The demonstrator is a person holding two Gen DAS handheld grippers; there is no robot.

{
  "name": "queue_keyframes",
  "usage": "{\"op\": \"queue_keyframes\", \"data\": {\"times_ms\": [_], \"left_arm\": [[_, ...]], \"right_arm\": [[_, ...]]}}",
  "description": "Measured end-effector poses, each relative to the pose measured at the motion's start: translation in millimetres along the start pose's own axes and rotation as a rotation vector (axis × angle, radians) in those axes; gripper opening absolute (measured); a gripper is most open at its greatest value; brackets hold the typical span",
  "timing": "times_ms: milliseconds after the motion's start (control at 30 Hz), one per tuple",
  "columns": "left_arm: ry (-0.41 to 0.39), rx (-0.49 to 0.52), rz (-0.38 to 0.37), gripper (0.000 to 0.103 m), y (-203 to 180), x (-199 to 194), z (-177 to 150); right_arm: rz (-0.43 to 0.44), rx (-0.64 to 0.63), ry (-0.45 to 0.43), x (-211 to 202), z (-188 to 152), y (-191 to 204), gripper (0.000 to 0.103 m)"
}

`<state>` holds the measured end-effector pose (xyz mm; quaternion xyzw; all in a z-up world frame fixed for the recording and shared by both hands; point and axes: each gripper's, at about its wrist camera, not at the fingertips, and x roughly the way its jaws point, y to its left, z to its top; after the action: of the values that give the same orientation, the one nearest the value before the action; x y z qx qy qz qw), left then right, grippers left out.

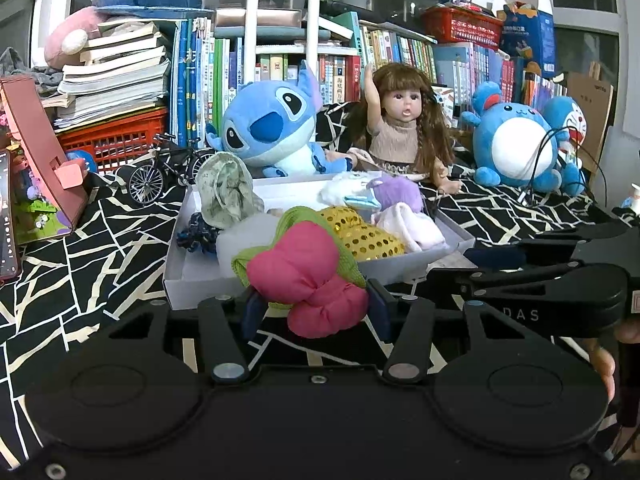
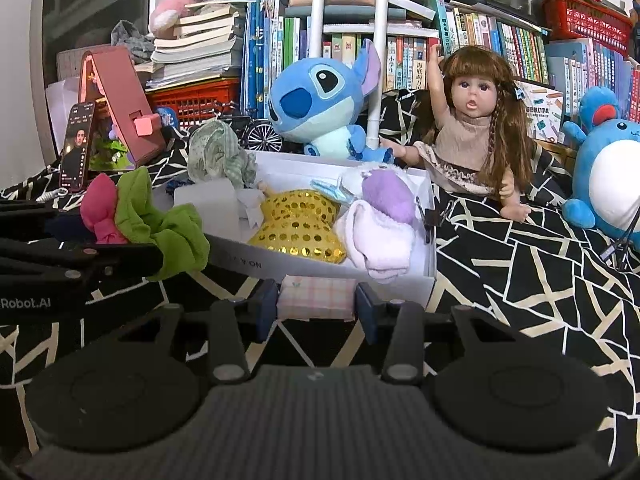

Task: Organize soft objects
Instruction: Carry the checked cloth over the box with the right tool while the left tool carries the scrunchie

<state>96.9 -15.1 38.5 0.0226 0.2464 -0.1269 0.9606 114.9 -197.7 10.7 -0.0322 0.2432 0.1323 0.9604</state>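
Pink and green, the soft scrunchie-like toy (image 1: 308,276) sits clamped between the pads of the left gripper (image 1: 316,312), lifted just short of the white box's (image 1: 452,252) near wall. The right gripper (image 2: 316,308) is closed on a small pink checked pack (image 2: 316,298), also at the near edge of that box. Inside lie a gold sequin piece (image 2: 300,220), a pale lilac cloth (image 2: 378,240), a purple plush (image 2: 390,194) and a crumpled green-grey fabric (image 1: 226,192) at the far left corner. To do this step well, I would carry the pink toy over the wall first, aiming for the barer floor on the left beside the white foam-like block (image 1: 240,240), and let go only once it rests low. Since both grippers crowd the same edge, move one at a time; the checked pack could follow on the right, clear of the sequins.
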Motion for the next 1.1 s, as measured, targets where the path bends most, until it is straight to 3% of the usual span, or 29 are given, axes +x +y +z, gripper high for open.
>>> {"op": "queue_keyframes", "data": {"times_ms": [1100], "left_arm": [[-0.066,-0.049,0.03,0.05,14,-4,31]], "right_arm": [[0.015,0.008,-0.06,-3,28,6,0.048]]}}
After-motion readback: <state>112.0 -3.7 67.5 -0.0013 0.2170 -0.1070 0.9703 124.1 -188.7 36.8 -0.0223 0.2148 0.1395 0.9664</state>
